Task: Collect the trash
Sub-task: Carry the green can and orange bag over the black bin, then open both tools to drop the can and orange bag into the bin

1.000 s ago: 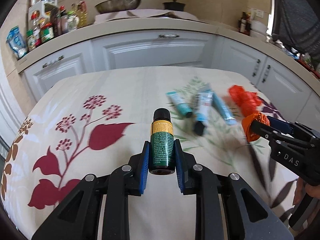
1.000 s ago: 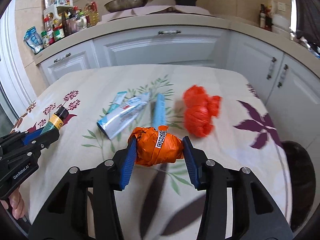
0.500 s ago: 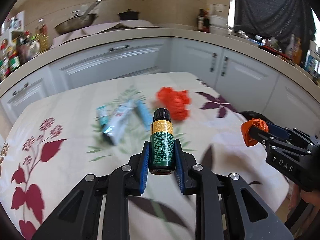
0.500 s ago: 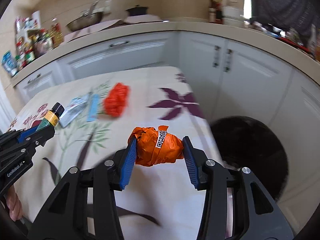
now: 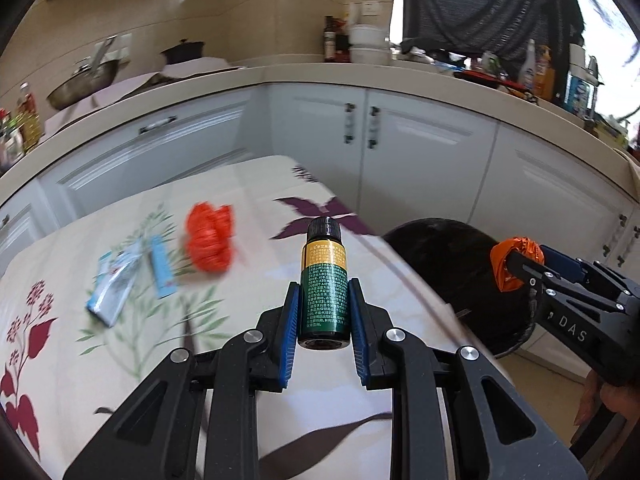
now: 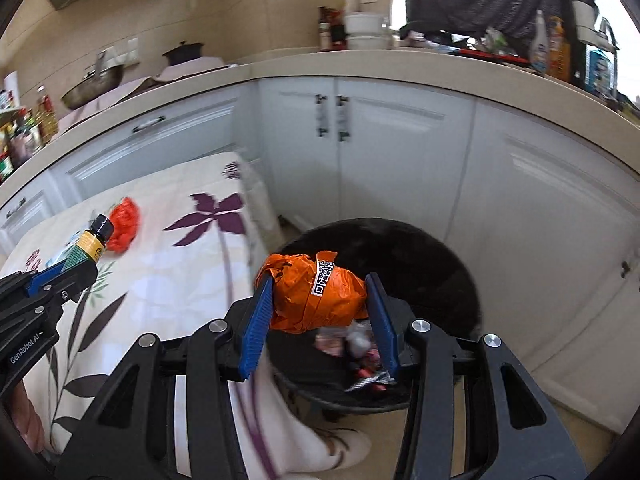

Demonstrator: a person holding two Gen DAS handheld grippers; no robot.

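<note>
While my right claw [image 6: 320,312] grips the orange wad [image 6: 316,294] above the black bin [image 6: 440,256] beside the table [image 6: 160,264], my left claw [image 5: 323,322] clamps the green bottle [image 5: 324,284] over the table's edge; a red bag [image 5: 210,242] and tubes [image 5: 132,276] lie on the cloth.

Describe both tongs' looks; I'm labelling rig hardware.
Both the left tongs and the right tongs have black linkage arms, silver pivot screws and blue ribbed pads. The left body reads "GenRobot.AI", the right "DAS". Bare skin shows beneath each; no cables visible.
</note>
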